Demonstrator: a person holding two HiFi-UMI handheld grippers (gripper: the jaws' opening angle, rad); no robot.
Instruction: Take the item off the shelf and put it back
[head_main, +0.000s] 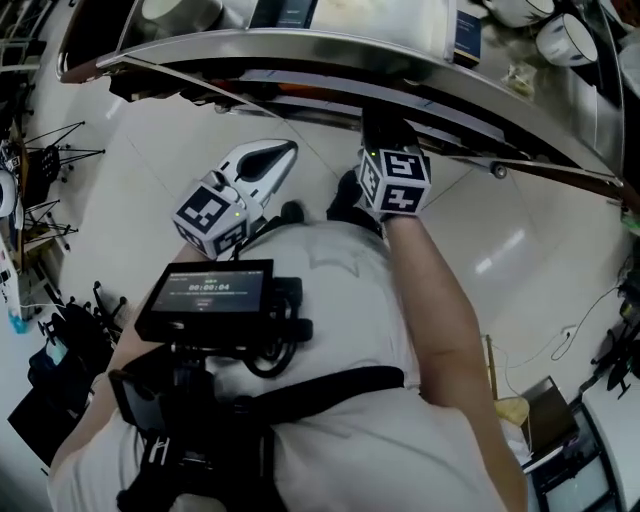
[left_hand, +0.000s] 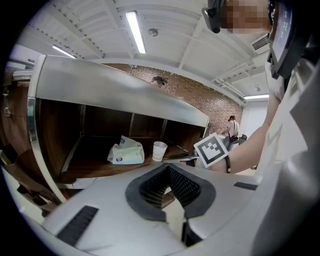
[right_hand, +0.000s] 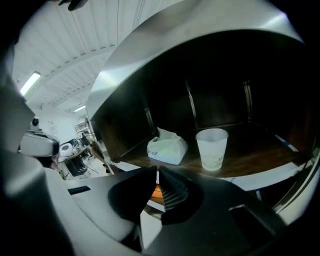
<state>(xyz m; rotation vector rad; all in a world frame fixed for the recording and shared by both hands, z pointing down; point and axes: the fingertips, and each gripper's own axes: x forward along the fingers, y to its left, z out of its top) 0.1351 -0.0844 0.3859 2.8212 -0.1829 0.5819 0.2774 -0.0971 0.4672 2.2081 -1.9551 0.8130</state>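
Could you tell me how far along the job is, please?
Nothing looks done: the paper cup and tissue pack sit on the shelf. In hand: the right gripper, empty, jaws barely apart, faces them; the left gripper is shut, empty. Left: taking and returning an item.

We count one paper cup (right_hand: 212, 149) and one soft tissue pack (right_hand: 167, 148). We count two grippers, the left gripper (left_hand: 167, 172) and the right gripper (right_hand: 156, 175), two marker cubes (head_main: 212, 218), one on each, and one small screen (head_main: 205, 295).
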